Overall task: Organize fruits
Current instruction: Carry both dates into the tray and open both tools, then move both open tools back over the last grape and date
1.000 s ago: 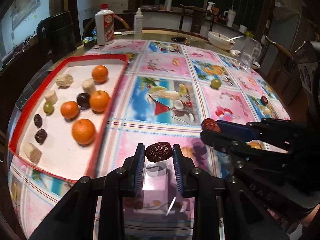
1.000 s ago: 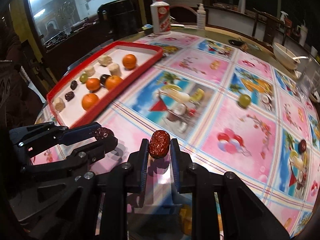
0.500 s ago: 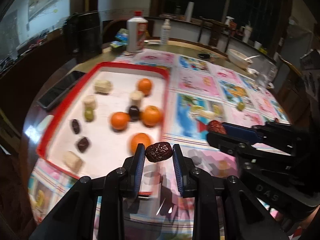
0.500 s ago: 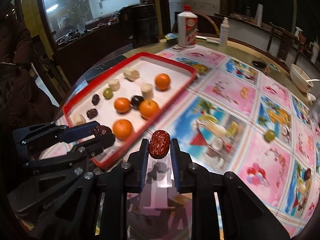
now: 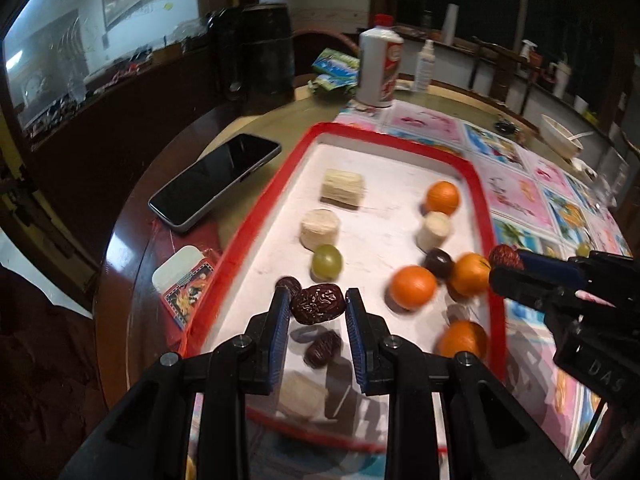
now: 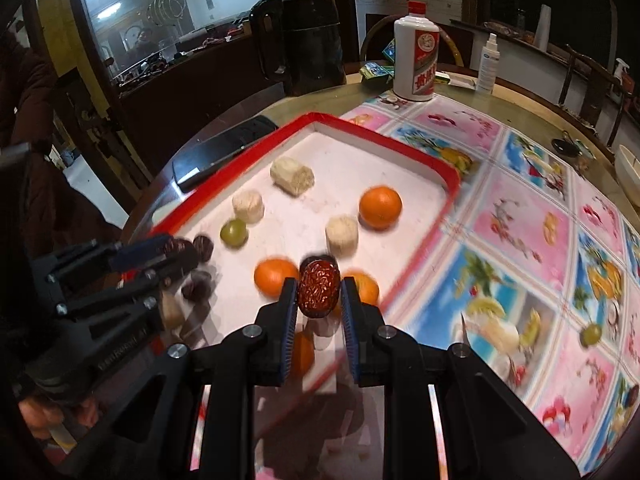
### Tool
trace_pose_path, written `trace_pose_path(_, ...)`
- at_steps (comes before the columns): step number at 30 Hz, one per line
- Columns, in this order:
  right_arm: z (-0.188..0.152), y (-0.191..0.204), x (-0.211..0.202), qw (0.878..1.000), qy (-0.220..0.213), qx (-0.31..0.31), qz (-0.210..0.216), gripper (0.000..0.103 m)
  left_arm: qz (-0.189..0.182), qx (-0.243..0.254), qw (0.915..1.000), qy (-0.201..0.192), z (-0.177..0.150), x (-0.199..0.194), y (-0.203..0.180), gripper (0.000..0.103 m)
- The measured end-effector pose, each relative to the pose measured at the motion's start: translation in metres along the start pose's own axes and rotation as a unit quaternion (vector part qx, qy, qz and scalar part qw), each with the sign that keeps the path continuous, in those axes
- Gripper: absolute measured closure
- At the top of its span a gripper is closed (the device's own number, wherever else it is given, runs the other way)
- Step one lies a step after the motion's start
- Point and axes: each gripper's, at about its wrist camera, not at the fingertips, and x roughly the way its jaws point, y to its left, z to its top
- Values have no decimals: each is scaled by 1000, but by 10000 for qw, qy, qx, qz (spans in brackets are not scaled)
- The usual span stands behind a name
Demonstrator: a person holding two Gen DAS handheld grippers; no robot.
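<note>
Home dining room, round table (image 6: 320, 96) with printed tablecloth (image 6: 520, 216), wooden chairs (image 6: 592, 84)

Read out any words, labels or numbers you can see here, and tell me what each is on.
"DAS": raised letters on the right tongs' black body, left wrist view.
White bottle: red label with characters, too blurred to read.
Spray bottle: blue mark, too small to read.
Card box beside the tray: print unreadable.
Left tongs' body: embossed lettering, too dim to read.
</note>
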Motion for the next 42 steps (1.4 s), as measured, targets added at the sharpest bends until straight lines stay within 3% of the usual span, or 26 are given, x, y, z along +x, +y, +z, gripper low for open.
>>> trace_pose_path(7, 36, 12, 46, 9992, 229, 6, 334, 79, -53, -107, 9998, 148, 9, 20, 5, 75)
trace_pose_path(13, 46, 20, 75, 9982, 477, -127, 329, 77, -2, -78, 9999, 131, 12, 28, 9, 75)
trace_pose_path(15, 46, 21, 79, 9982, 512, -153, 275, 60, -33, -97, 9999, 126, 13, 29, 10, 75)
trace_pose_path(17, 46, 22, 81, 9982, 511, -188, 253, 55, -93, -159, 9997, 148, 14, 30, 12, 65)
trace_pose_path(21, 47, 25, 77, 9985, 452, -239, 202, 49, -126, -191, 9997, 90, 13, 29, 12, 50)
trace_pose_path(30, 40, 23, 53, 9992, 261, -287, -46, 35, -136, -257, 9996, -33, 8, 17, 8, 32)
trace_pose_path(38, 17, 10, 17, 9998, 175, 34, -41, 24, -20, -84, 9997, -219, 1, -6, -6, 29)
trace_pose_path(42, 4, 3, 0, 9992, 185, 171, -308, 19, -34, 24, 9996, -267, -6, -17, -18, 29)
